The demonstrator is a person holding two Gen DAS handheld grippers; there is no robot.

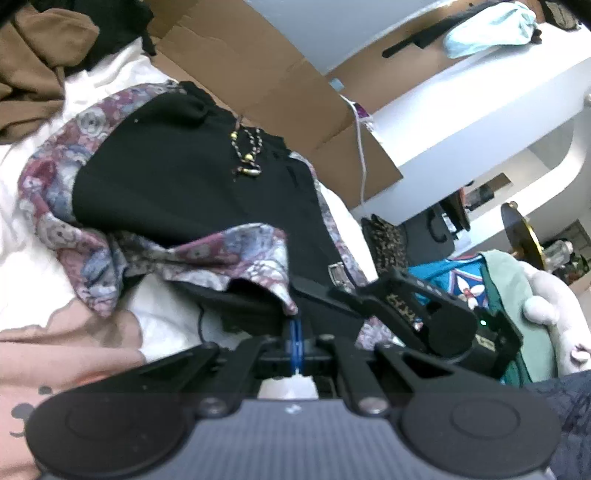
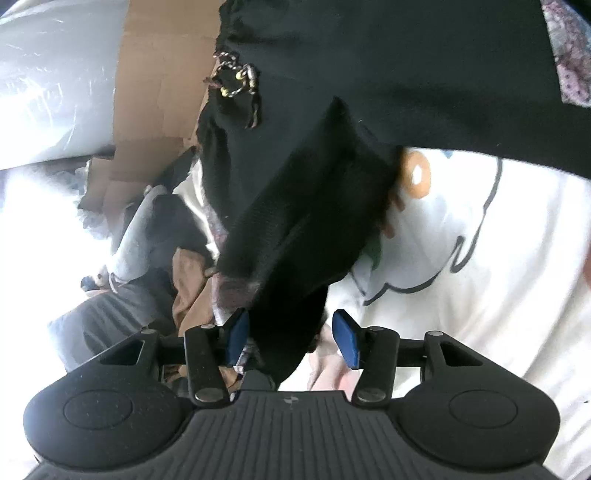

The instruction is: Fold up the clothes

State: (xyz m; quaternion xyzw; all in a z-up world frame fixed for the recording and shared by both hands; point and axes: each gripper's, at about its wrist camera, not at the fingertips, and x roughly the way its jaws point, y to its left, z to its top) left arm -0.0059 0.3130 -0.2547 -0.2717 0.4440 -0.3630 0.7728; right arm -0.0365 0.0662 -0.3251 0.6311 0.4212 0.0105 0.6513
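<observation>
Black garment with floral paisley trim [image 1: 192, 173] | left gripper [image 1: 295, 341] clamped on trim corner | right gripper [image 2: 291, 338] jaws apart, black fold between, unpinched | risk: fold slips out on lift

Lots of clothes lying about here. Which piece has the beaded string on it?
The black garment with floral trim: a beaded cord lies on its black panel. The brown garment and the pale blue one show no beads.

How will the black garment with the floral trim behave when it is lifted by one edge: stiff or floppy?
Probably floppy: the black garment already sags and bunches where the left gripper pinches its floral trim. Its beaded cord lies loose and may swing. The fabric hangs in thick folds in the right wrist view, so it seems somewhat heavy.
</observation>
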